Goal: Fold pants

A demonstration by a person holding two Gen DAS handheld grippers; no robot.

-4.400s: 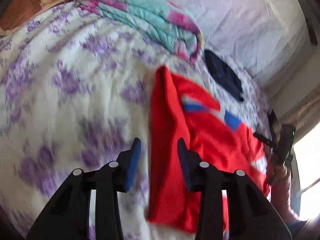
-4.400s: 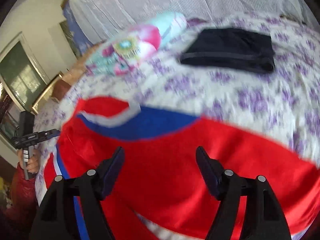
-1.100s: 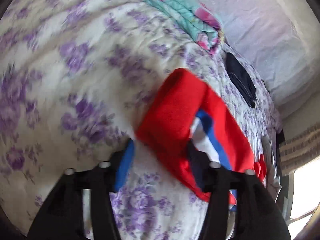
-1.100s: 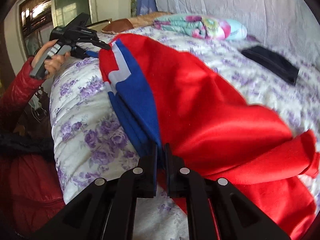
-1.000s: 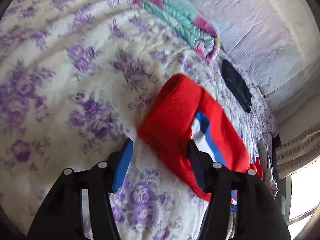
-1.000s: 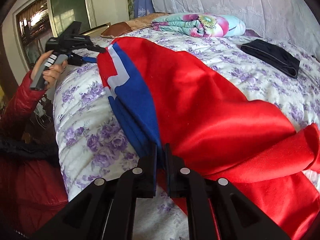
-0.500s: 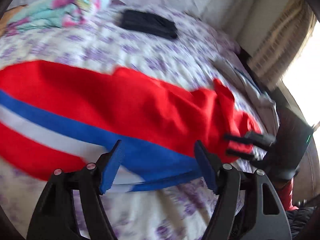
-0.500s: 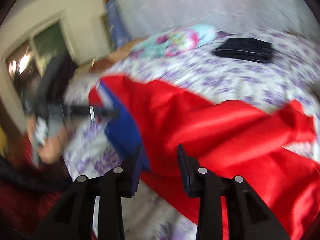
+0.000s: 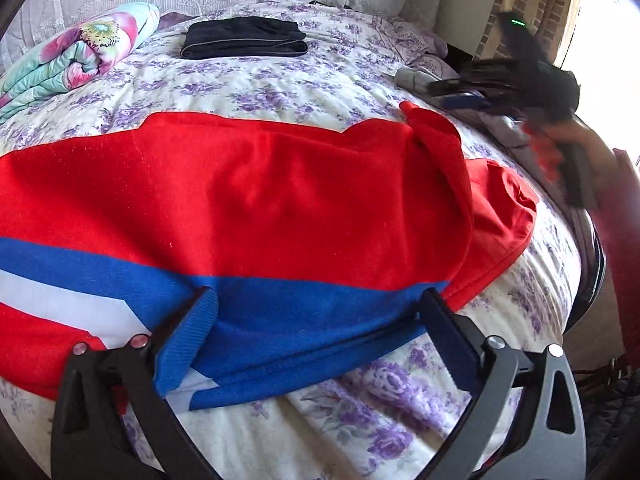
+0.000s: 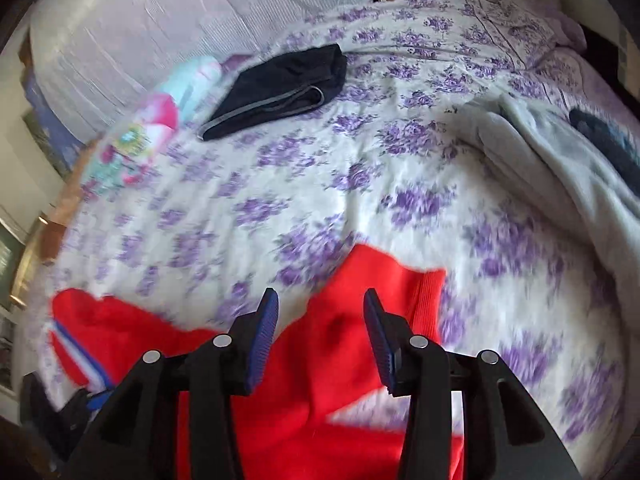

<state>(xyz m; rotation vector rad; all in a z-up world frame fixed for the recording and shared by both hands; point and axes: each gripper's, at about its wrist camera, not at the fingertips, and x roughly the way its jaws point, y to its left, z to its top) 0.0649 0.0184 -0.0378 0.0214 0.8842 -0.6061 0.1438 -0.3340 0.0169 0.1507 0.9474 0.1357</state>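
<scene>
Red pants [image 9: 280, 192] with a blue and white side stripe lie lengthwise across the flowered bed, folded leg on leg. Their ends at the right are rumpled and uneven. My left gripper [image 9: 320, 316] is open wide and empty, low over the blue stripe edge. My right gripper [image 10: 318, 320] is open and empty, above the red cuff end of the pants [image 10: 344, 344]. It also shows in the left wrist view [image 9: 472, 92], blurred, beyond the cuffs at the right.
Folded black pants [image 9: 244, 38] lie at the far side of the bed [image 9: 360, 400]. A rolled flowered quilt [image 9: 76, 56] is at the far left. A pale blanket [image 10: 552, 148] and a dark item lie at the bed's right edge.
My right gripper let go of the pants' edge, opened, and swung over to the cuff end. My left gripper swung from the folded end to face the long striped side, still open.
</scene>
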